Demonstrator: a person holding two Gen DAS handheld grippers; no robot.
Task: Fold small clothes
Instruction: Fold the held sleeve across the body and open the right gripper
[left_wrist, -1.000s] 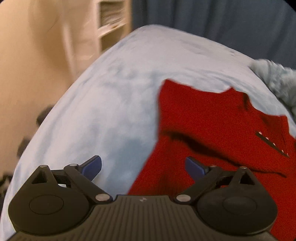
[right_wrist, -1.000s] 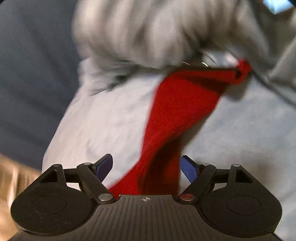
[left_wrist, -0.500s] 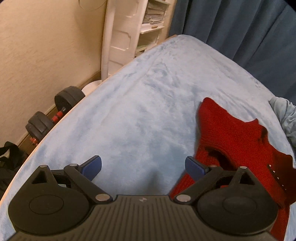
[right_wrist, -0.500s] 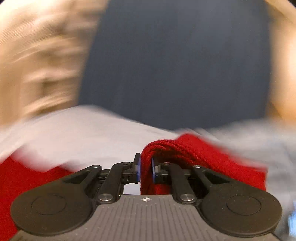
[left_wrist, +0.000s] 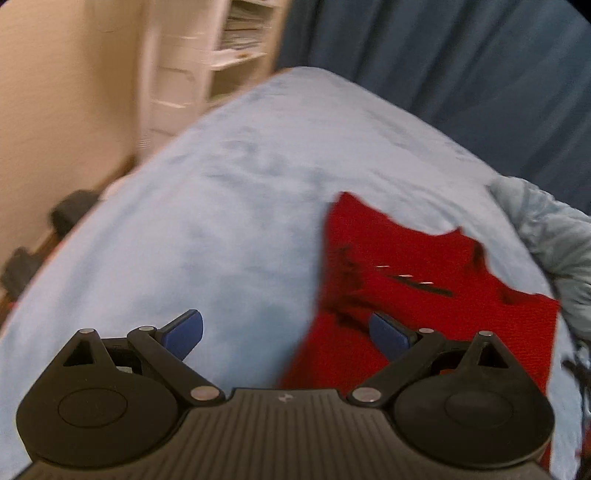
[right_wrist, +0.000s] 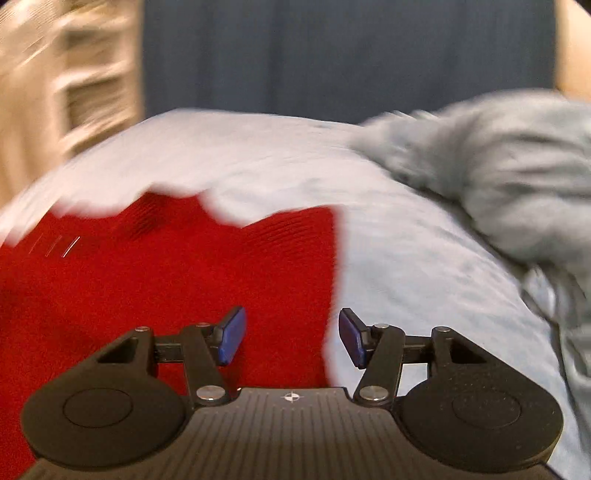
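Note:
A small red knitted garment (left_wrist: 424, 291) lies spread on the light blue bed cover (left_wrist: 221, 229), with a short dark strip on its front. My left gripper (left_wrist: 286, 334) hovers open above the garment's left edge, nothing between its blue pads. In the right wrist view the same red garment (right_wrist: 166, 280) fills the lower left. My right gripper (right_wrist: 291, 336) stands over its right edge with the jaws opening; the cloth lies below the pads, not pinched.
A crumpled grey-blue cloth heap (right_wrist: 498, 177) lies at the bed's right side. A white shelf unit (left_wrist: 207, 62) stands past the far left corner, dark dumbbells (left_wrist: 70, 214) on the floor at left, a dark blue curtain (left_wrist: 443, 74) behind.
Half a second ago my right gripper was shut on a fold of the red garment; now its jaws stand apart and the cloth lies flat. The left view has swung toward the garment.

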